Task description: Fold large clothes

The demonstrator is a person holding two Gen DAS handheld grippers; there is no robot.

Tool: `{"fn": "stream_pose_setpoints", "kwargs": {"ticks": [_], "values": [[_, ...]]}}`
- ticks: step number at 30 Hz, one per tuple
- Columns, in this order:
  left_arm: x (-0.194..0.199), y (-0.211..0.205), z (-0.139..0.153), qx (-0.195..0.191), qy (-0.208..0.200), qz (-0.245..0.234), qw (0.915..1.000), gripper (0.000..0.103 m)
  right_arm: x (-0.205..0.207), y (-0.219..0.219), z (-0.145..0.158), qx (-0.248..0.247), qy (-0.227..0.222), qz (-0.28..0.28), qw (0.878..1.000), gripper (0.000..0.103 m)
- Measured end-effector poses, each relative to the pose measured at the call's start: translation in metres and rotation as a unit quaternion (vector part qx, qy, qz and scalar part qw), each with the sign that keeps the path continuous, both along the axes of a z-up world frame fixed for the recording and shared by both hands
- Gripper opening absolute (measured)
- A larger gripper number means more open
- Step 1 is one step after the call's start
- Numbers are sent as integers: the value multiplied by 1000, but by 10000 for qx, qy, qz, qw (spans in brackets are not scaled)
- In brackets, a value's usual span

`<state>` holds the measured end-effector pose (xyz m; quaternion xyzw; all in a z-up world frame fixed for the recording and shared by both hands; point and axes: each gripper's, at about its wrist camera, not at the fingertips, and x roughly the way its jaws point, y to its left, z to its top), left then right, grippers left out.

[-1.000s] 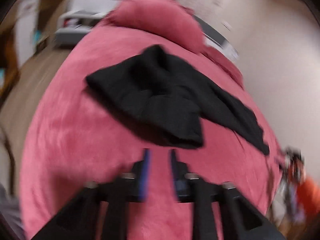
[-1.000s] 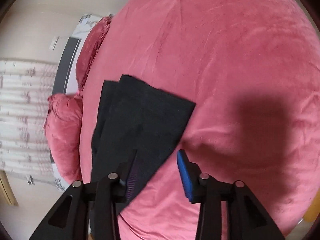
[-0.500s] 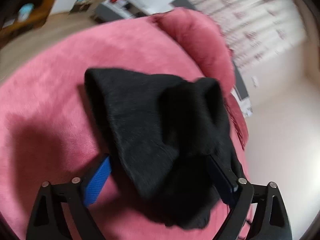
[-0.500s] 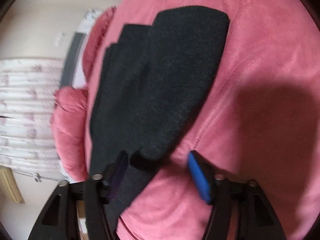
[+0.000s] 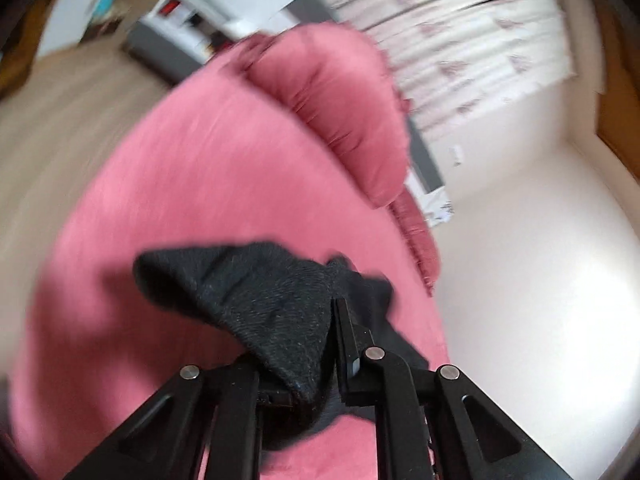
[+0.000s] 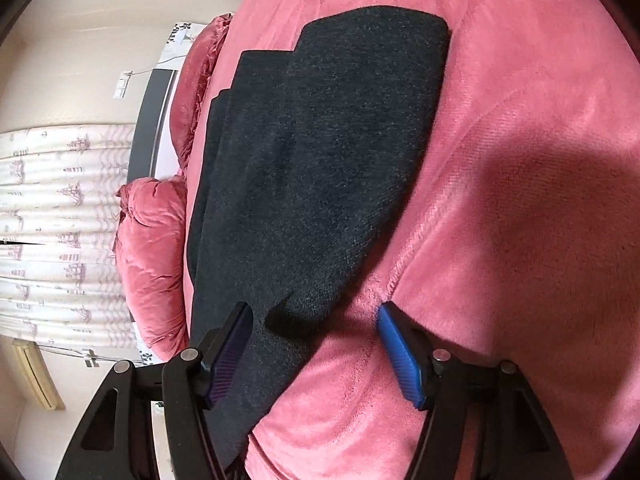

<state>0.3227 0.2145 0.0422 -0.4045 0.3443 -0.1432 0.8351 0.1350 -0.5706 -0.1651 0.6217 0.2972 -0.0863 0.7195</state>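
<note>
A black knitted garment [image 6: 320, 152] lies folded in a long strip on the pink bed cover [image 6: 520, 160]. My right gripper [image 6: 314, 312] hovers low over its near corner. Its jaws are closing, the corner lies between them, and the blue pads [image 6: 400, 356] stand clear of the cloth. In the left wrist view my left gripper [image 5: 304, 340] is closing on a bunched fold of the same garment [image 5: 256, 288] and holds it raised off the bed cover [image 5: 200, 184]. The cloth hides the left finger.
Two pink pillows [image 5: 340, 112] [image 6: 152, 248] lie at the head of the bed by a dark headboard [image 6: 154, 120]. A patterned curtain [image 6: 56, 216] and pale wall [image 5: 540, 260] stand beyond. Wood floor [image 5: 72, 120] and a white shelf unit [image 5: 208, 4] lie past the bed's far side.
My left gripper went from wide open around the garment to pinching a fold, and it lifted the cloth. The right gripper sank toward the near corner, then held still.
</note>
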Motion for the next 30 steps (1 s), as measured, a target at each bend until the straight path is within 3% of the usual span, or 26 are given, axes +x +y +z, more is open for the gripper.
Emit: {"fn": "stream_pose_setpoints", "kwargs": {"ticks": [3, 5, 7, 9, 11, 12, 14, 17, 18, 20, 22, 23, 24, 25, 27, 29, 30], "values": [[10, 15, 43, 662, -370, -348, 9965, 14, -6, -2, -4, -43, -27, 5, 10000, 59], [13, 20, 38, 1166, -271, -662, 9906, 20, -7, -1, -4, -34, -59, 2, 10000, 57], [3, 31, 7, 1554, 218, -580, 9859, 30, -9, -3, -5, 53, -79, -7, 10000, 57], [-14, 47, -45, 1469, 927, -279, 9844, 42, -14, -8, -8, 160, -58, 40, 9998, 56], [-31, 66, -89, 916, 1336, 60, 9868, 50, -14, -12, -8, 314, -4, 64, 9995, 57], [-41, 72, -105, 592, 1369, 212, 9886, 56, -13, -14, -8, 388, 41, 67, 9992, 57], [-55, 74, -115, 428, 1205, 500, 9905, 67, -13, -16, -4, 395, 133, 58, 9991, 57], [-54, 65, -115, 761, 1002, 806, 9888, 84, -13, -21, 10, -174, 199, -87, 9996, 62], [-43, 61, -116, 849, 1009, 792, 9881, 85, -10, -22, 14, -386, 247, -111, 9989, 66], [-28, 53, -118, 866, 1056, 752, 9878, 83, 1, -22, 14, -458, 449, -67, 9979, 72], [-11, 56, -122, 612, 1104, 687, 9896, 54, 10, -21, 17, -463, 632, -191, 9967, 77], [-8, 56, -120, 623, 1160, 692, 9889, 46, 14, -21, 20, -539, 765, -205, 9954, 76], [1, 53, -114, 731, 1175, 744, 9876, 42, 21, -20, 23, -655, 1010, -128, 9926, 69], [3, 53, -105, 882, 1077, 776, 9872, 40, 27, -20, 28, -791, 1347, -18, 9877, 47], [8, 53, -87, 1060, 890, 697, 9879, 31, 29, -24, 35, -870, 1891, 135, 9780, 26], [15, 56, -73, 1076, 737, 599, 9896, 29, 21, -34, 48, -704, 1745, 145, 9820, 12], [18, 57, -68, 1082, 738, 572, 9897, 28, 18, -38, 60, -857, 1651, 175, 9824, 3]]}}
